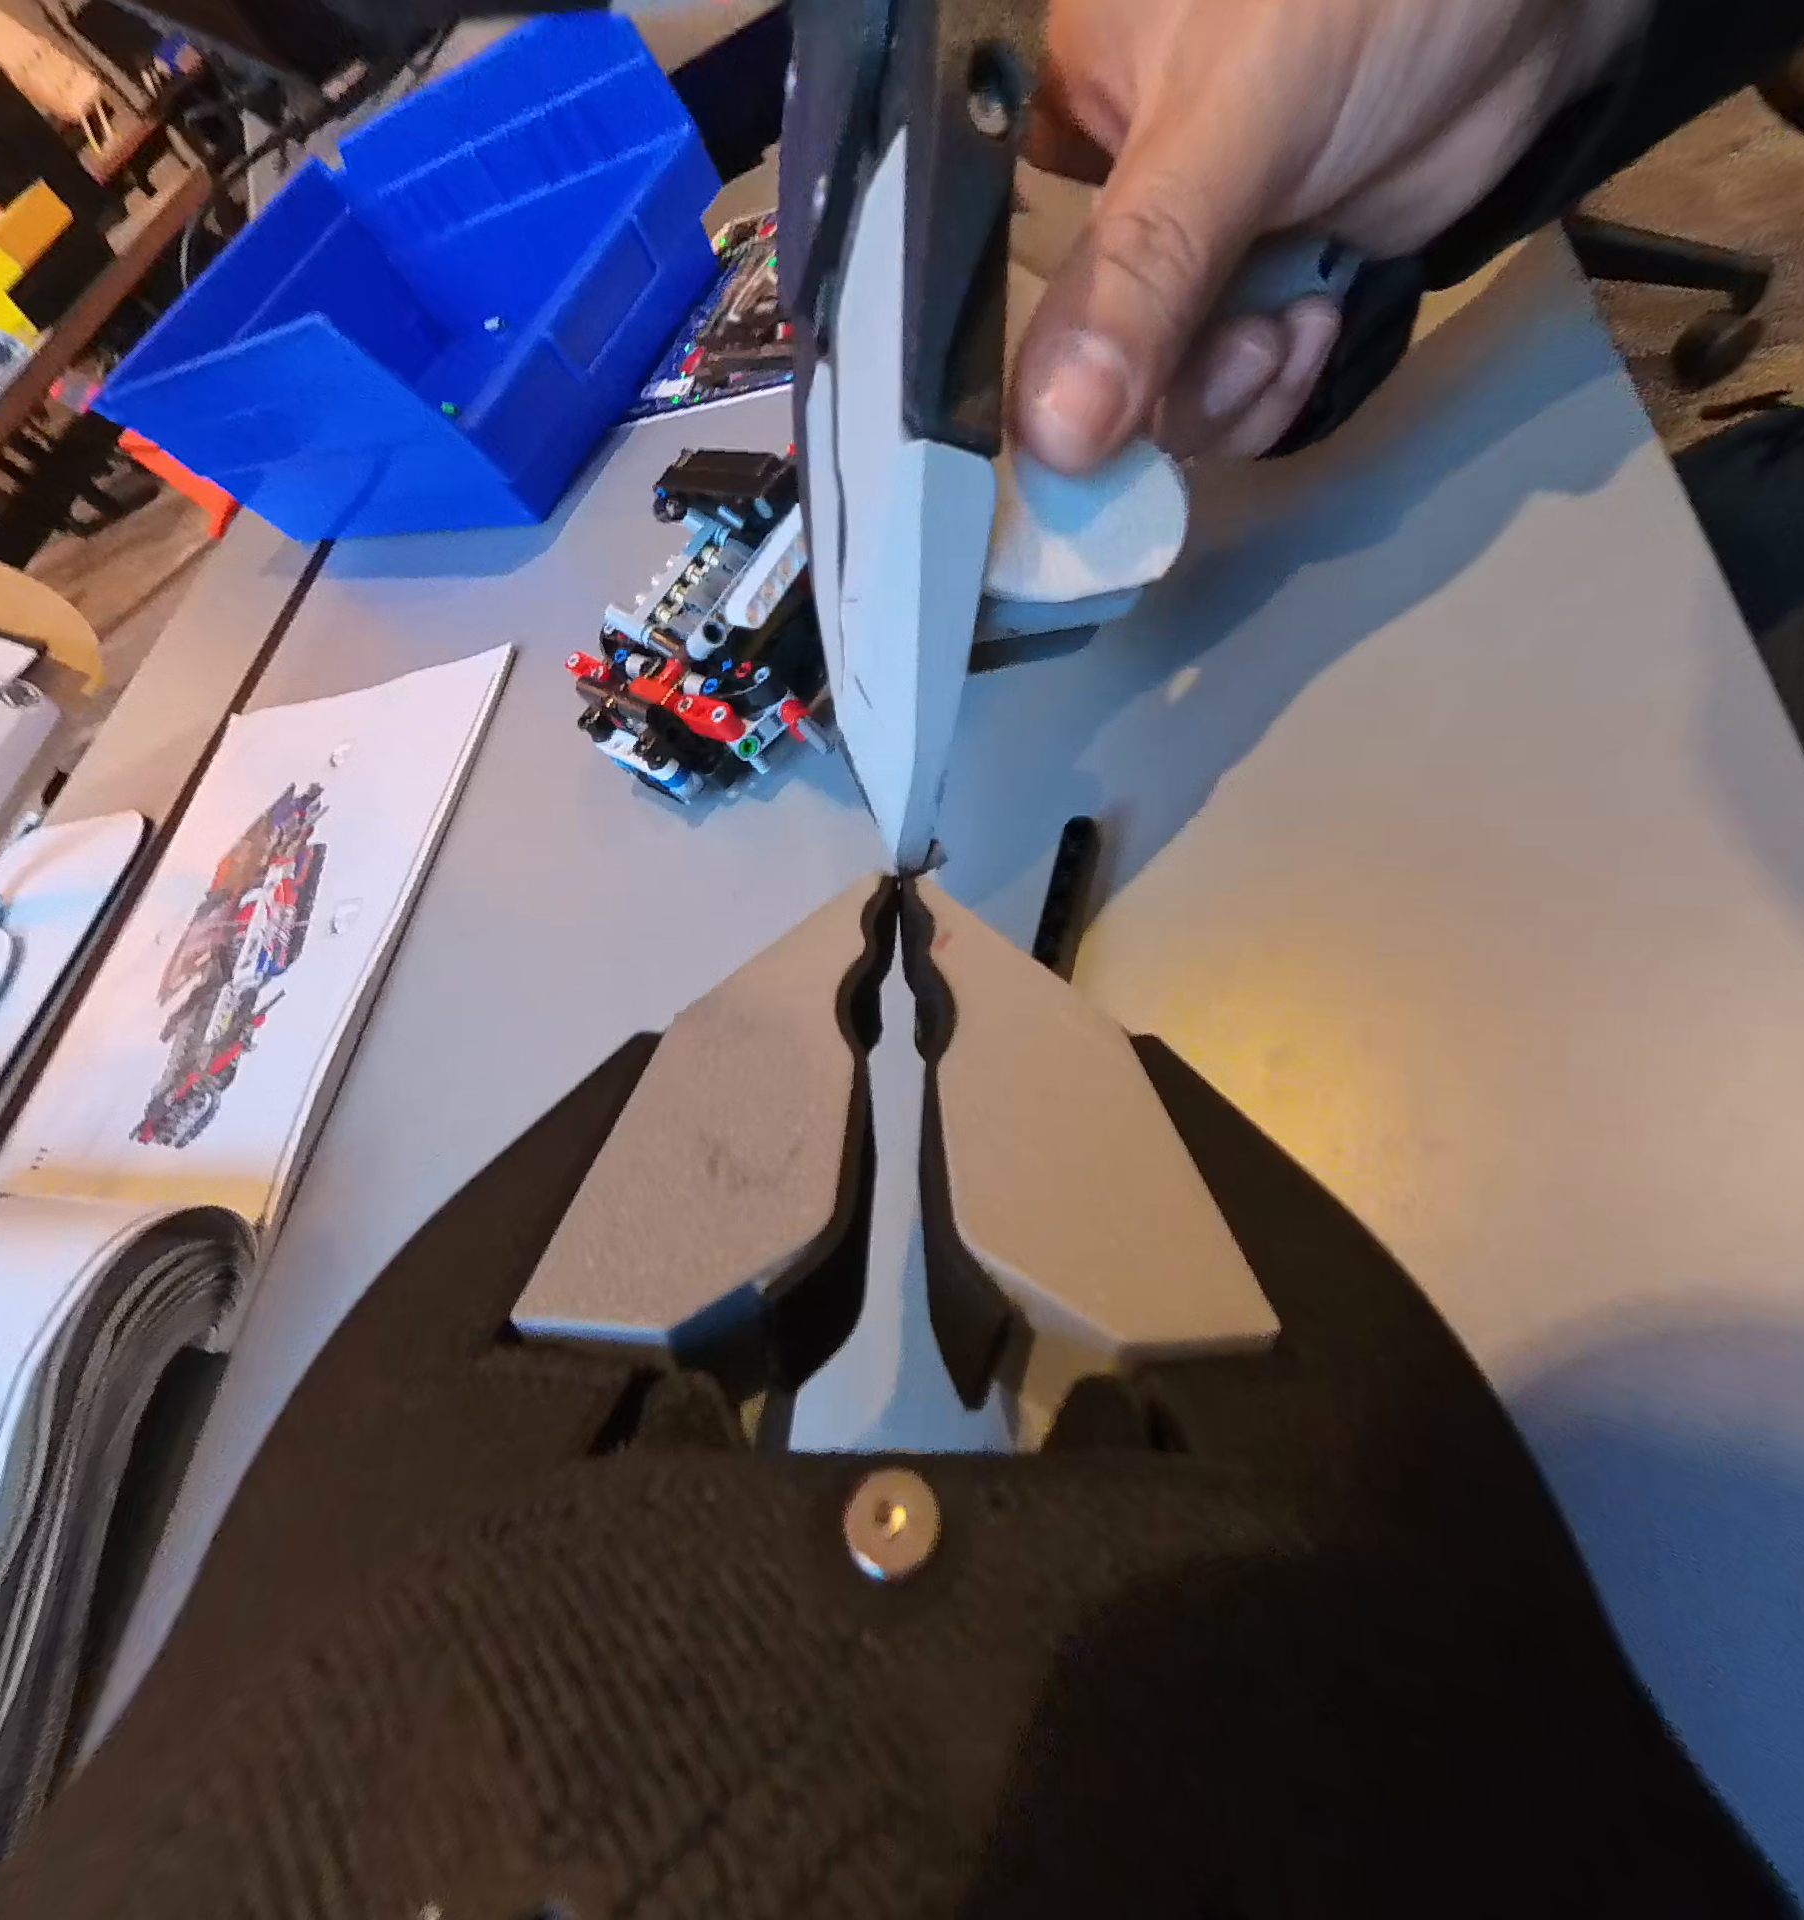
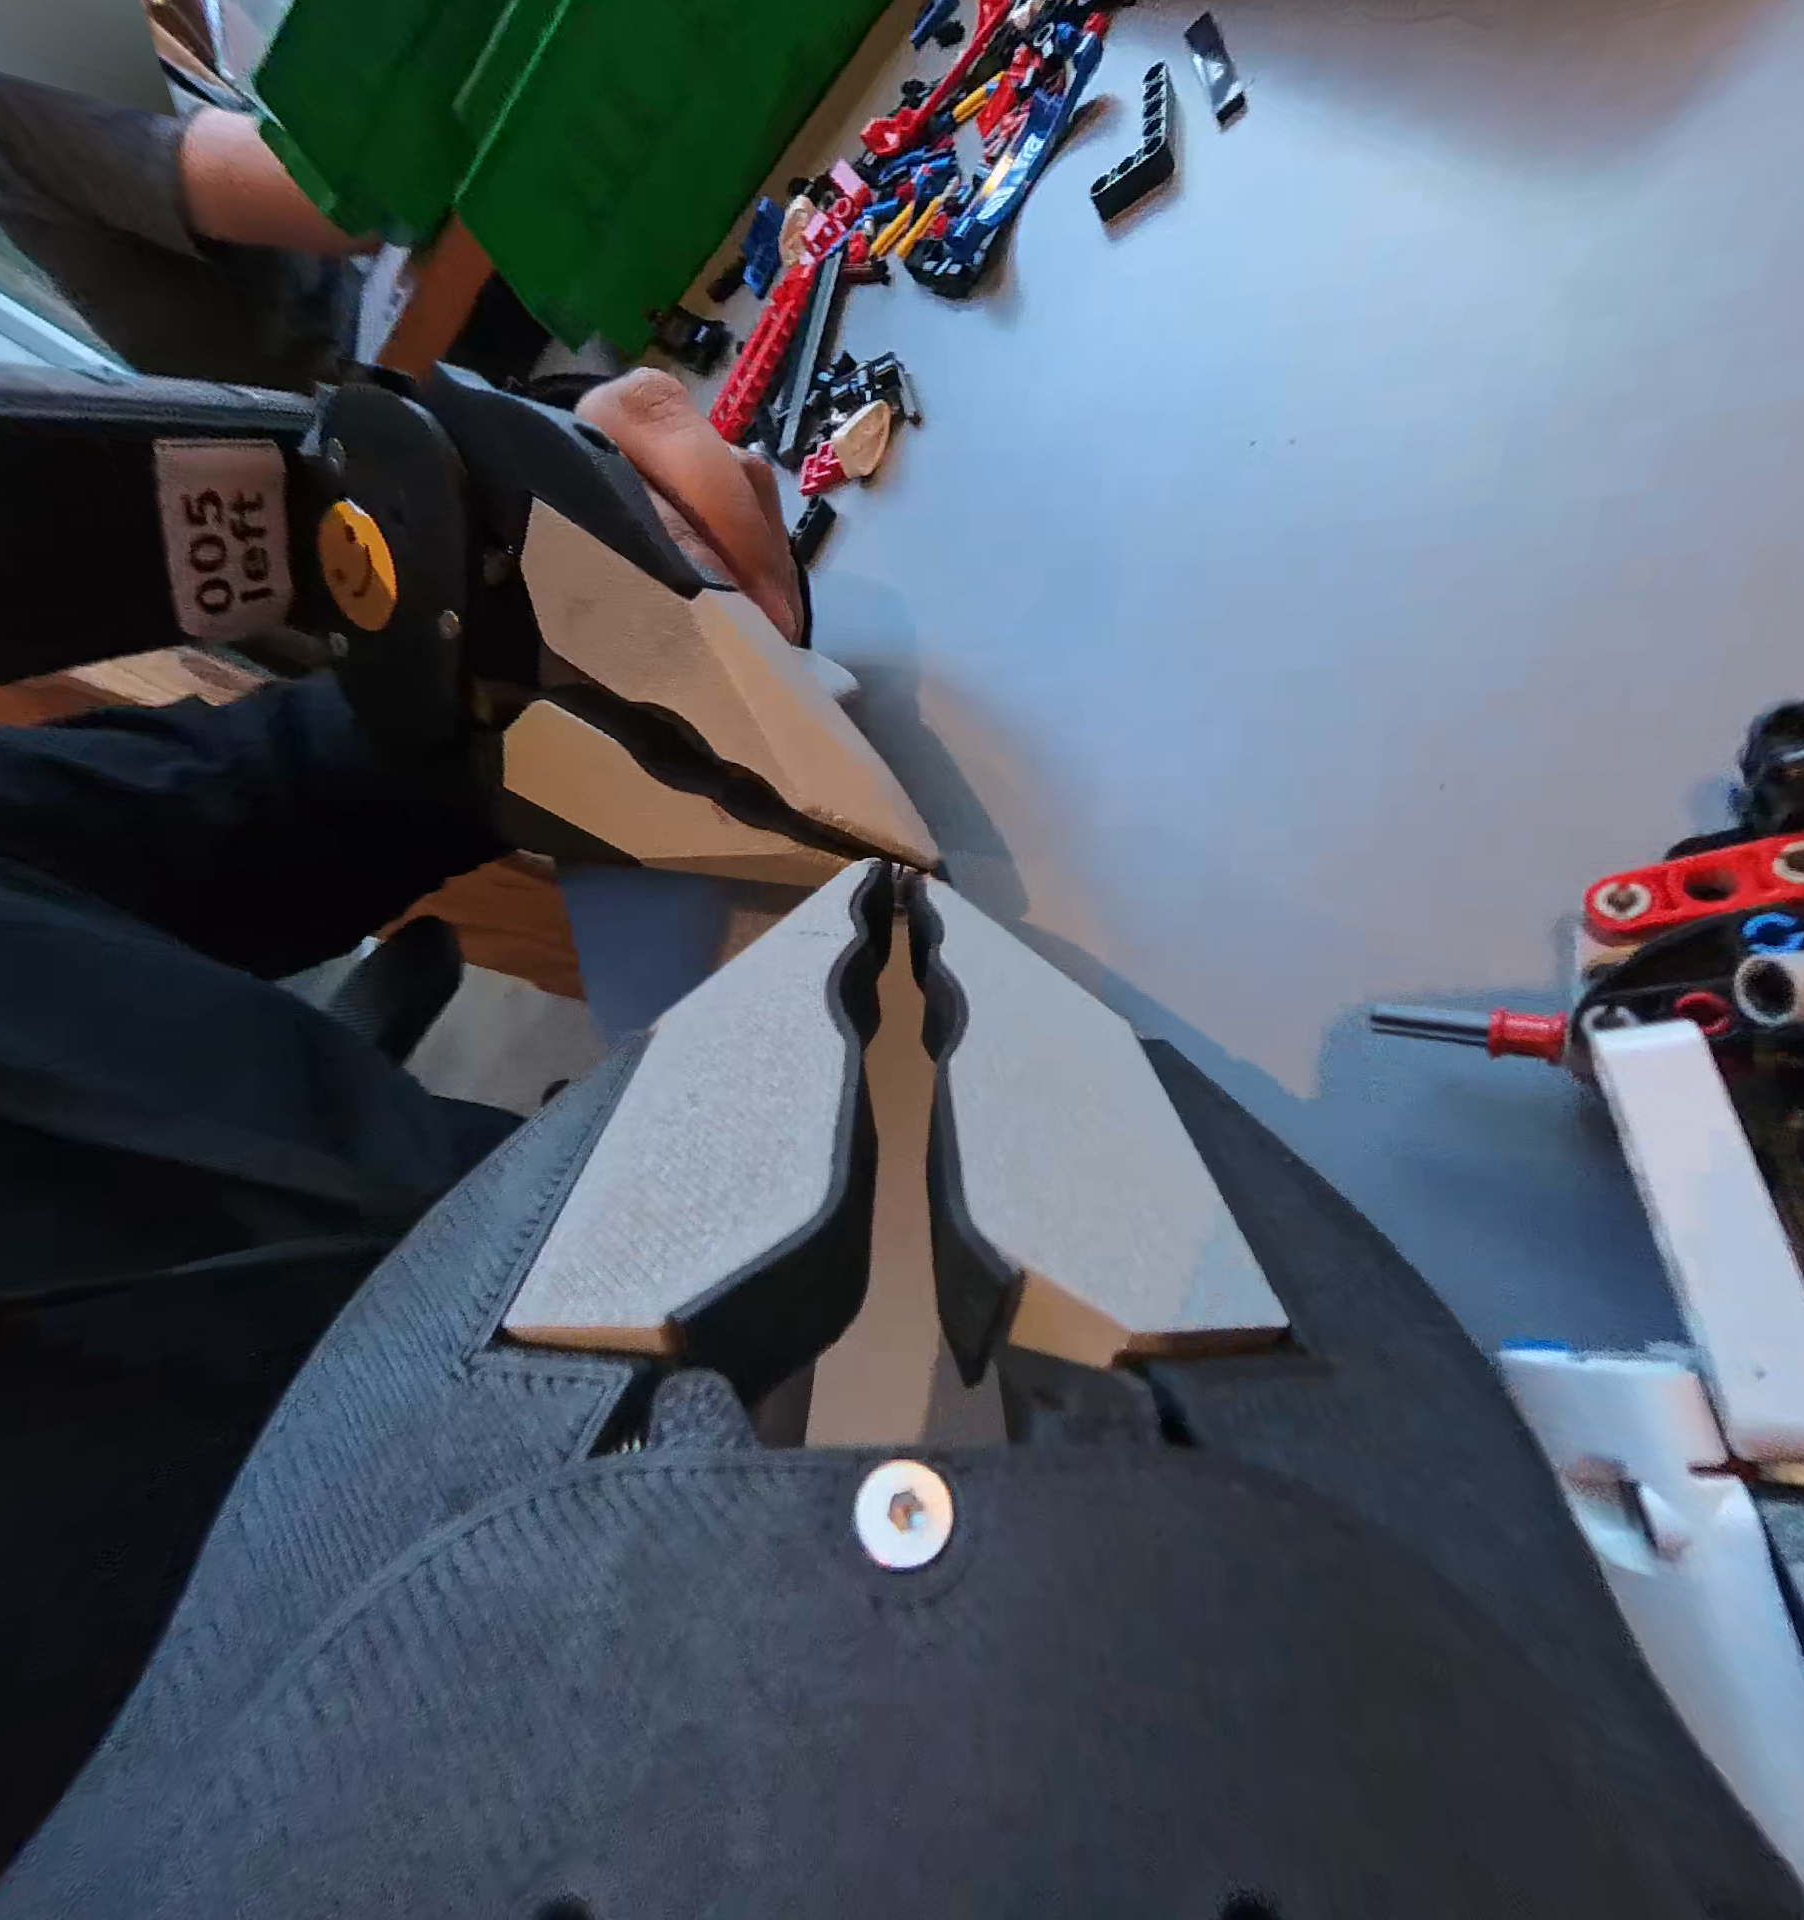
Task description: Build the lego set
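Holding both grippers tip to tip above the desk [image 1: 1397, 831], left gripper [image 1: 900, 883] and right gripper [image 2: 900, 878] jaws together on something tiny. The half-built car [image 1: 706, 665] waits mid-desk; loose pieces [image 2: 908, 177] remain.

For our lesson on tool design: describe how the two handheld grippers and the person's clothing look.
Both the left gripper and right gripper have black ribbed bodies, a silver screw, and pale grey wedge fingers with wavy black pads. The left carries a white label and yellow round sticker. Sleeves are dark.
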Available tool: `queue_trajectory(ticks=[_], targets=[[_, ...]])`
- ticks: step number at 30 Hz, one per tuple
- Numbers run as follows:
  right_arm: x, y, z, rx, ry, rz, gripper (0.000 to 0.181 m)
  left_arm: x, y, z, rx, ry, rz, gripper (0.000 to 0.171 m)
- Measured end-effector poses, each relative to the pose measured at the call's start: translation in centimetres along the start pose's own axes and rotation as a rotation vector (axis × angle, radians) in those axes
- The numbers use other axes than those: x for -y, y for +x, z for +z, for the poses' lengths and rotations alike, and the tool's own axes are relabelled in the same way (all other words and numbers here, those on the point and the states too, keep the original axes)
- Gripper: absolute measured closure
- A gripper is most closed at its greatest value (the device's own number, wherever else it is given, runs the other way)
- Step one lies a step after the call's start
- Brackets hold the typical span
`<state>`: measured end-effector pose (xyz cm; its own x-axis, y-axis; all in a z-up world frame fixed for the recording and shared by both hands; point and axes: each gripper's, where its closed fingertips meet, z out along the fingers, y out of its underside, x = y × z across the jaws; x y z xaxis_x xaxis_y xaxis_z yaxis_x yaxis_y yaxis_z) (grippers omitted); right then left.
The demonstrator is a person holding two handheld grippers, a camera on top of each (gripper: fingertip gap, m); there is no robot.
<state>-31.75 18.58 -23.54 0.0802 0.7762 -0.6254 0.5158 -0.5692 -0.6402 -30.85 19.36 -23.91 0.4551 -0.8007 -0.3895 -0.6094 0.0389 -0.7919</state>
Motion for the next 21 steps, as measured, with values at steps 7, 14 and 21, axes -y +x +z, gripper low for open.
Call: queue_trajectory(ticks=[7,14,21], targets=[[1.3,-0.3,-0.1,0.056,0.073,0.066,0.181,-0.3,-0.3,0.1,-0.024,0.005,-0.091,0.158],[0.8,0.1,0.4,0.031,0.06,0.053,0.181,-1.2,-0.3,0.5,-0.033,-0.043,-0.103,0.171],[0.5,0.1,0.2,-0.078,0.035,-0.132,0.181,-1.7,-2.4,0.0,0.011,-0.026,-0.208,0.171]])
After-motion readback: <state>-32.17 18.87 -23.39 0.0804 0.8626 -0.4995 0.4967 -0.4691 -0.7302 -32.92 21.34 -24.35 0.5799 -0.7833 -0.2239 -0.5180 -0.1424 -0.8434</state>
